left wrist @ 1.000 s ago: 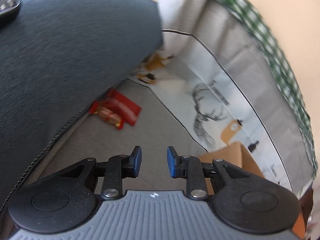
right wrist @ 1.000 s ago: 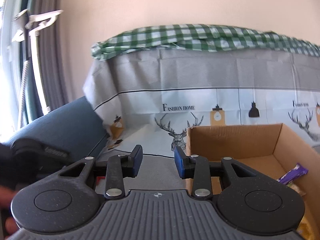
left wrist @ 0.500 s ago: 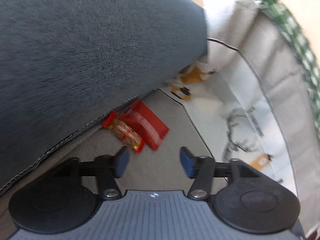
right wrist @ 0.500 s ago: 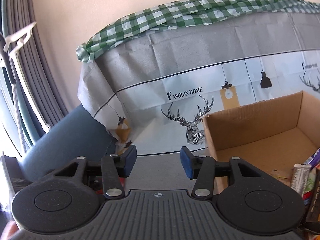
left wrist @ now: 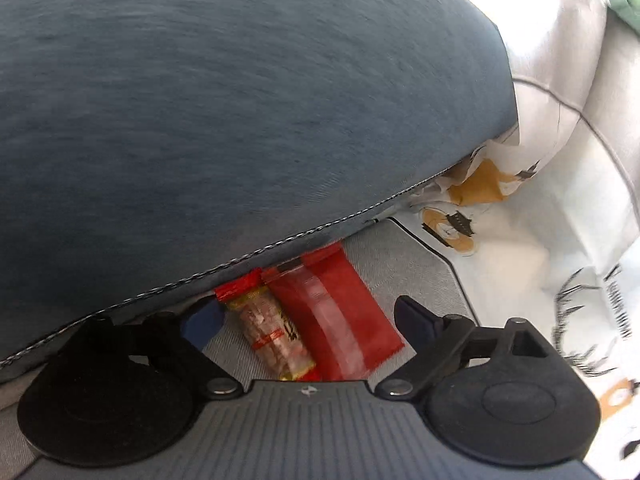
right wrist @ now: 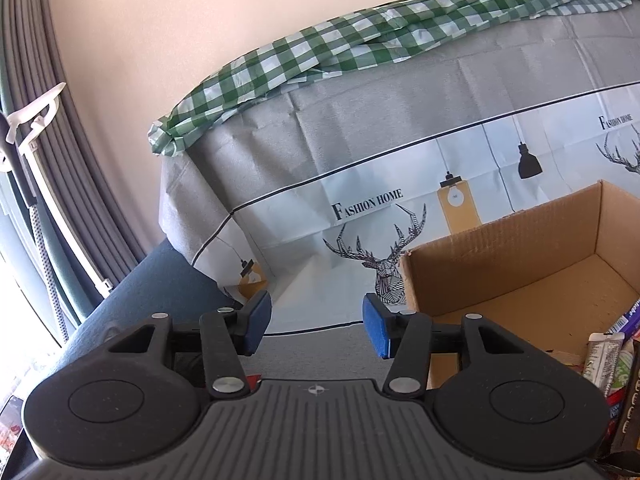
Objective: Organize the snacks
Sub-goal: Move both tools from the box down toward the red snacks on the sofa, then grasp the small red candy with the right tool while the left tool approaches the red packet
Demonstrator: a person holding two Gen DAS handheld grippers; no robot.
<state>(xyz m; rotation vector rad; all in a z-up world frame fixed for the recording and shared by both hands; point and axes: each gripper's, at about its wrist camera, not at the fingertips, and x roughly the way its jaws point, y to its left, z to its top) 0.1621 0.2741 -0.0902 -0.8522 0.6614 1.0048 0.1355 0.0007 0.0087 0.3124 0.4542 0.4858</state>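
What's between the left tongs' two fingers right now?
Left wrist view: two snack packs lie side by side in the gap of the left tongs, a clear-windowed bar and a red packet. The jaws have just been opening, and neither pad touches them.

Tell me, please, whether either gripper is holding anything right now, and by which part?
Nothing is held: the left gripper, just opened, straddles two red snack packets untouched; the right gripper is empty.

Beige wall (right wrist: 168, 20), grey curtain (right wrist: 60, 184) (daylight left), blue cushion (left wrist: 224, 112).
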